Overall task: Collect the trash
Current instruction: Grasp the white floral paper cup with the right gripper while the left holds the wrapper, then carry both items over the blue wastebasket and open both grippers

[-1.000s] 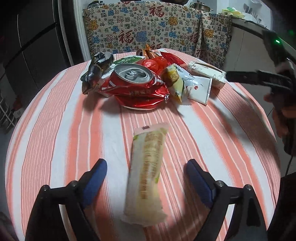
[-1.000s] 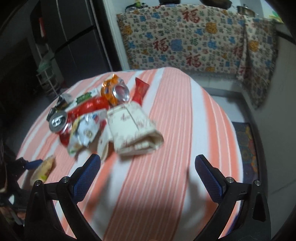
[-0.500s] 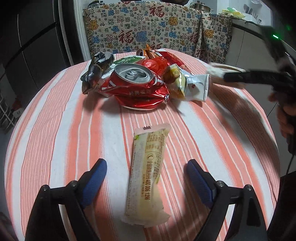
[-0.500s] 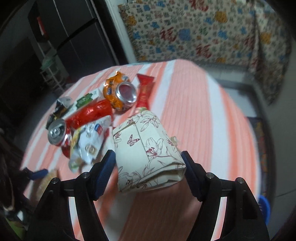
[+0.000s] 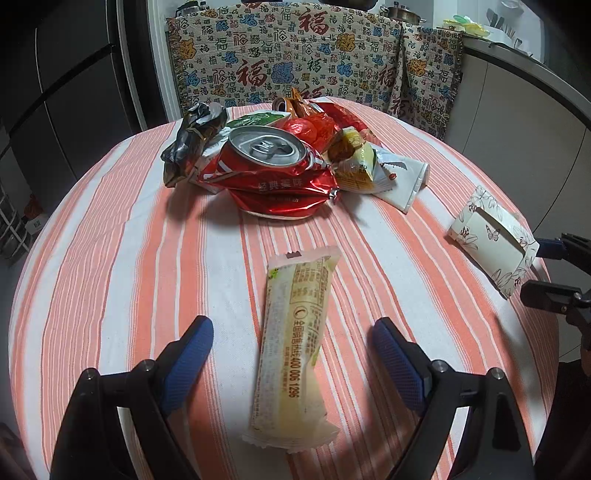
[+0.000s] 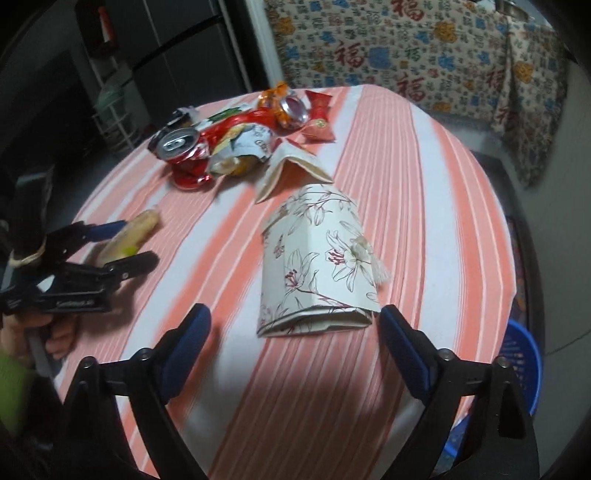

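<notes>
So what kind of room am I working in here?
Probably a home kitchen or dining corner: a round table with a striped cloth, a dark fridge, and a counter with a pot.

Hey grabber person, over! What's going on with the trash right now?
Left gripper open over the yellow wrapper. Right gripper just reopened; flowered box lies loose between its jaws. Nothing in the way.
</notes>
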The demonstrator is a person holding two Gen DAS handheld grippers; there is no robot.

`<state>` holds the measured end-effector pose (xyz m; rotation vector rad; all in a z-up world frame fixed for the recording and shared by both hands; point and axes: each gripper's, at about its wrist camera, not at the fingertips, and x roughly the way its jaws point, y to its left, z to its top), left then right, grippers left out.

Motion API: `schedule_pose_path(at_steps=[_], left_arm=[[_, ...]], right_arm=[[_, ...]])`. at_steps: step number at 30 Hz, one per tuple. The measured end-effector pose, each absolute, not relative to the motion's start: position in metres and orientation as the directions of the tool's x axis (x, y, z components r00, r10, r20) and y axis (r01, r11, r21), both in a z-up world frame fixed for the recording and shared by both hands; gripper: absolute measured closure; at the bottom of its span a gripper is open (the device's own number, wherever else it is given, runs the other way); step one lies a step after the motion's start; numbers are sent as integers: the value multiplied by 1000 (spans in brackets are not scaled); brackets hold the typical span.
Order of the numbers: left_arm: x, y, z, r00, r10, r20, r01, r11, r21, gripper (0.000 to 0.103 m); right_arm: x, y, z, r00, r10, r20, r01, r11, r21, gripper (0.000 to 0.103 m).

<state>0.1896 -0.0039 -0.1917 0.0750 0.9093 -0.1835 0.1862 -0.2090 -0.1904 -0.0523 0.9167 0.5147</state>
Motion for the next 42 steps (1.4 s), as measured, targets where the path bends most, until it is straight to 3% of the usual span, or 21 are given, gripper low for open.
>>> schedule_pose_path(at_steps=[8, 14, 18, 20, 21, 22, 32, 42], left_arm=[[180, 12, -183, 546, -242, -802, 261, 959, -112, 13], [188, 4, -180, 498, -222, -838, 282, 956, -86, 14], [194, 6, -181, 481, -205, -852, 260, 962, -84, 31], [197, 6, -180, 486, -177, -856, 254, 966, -55, 56], [198, 7, -178, 482, -186, -856, 256, 964, -66, 77], [200, 8, -177, 467, -217, -857, 253, 962, -106, 84], [181, -11, -166, 508, -295, -809, 244, 950, -193, 86], [185, -85, -142, 511, -377, -772, 331, 915, -228, 86]], right_arm=[[211, -224, -181, 461, 405, -789, -430, 880, 201, 6], [219, -218, -180, 427, 421, -801, -442, 869, 221, 5], [228, -209, -185, 410, 422, -809, -437, 869, 231, 5], [233, -206, -187, 400, 422, -814, -432, 870, 239, 8], [234, -206, -187, 389, 422, -819, -431, 869, 243, 15], [235, -205, -187, 386, 413, -825, -426, 873, 238, 49], [215, -210, -164, 469, 419, -778, -410, 883, 228, 52], [206, -247, -154, 527, 424, -737, -345, 899, 270, 52]])
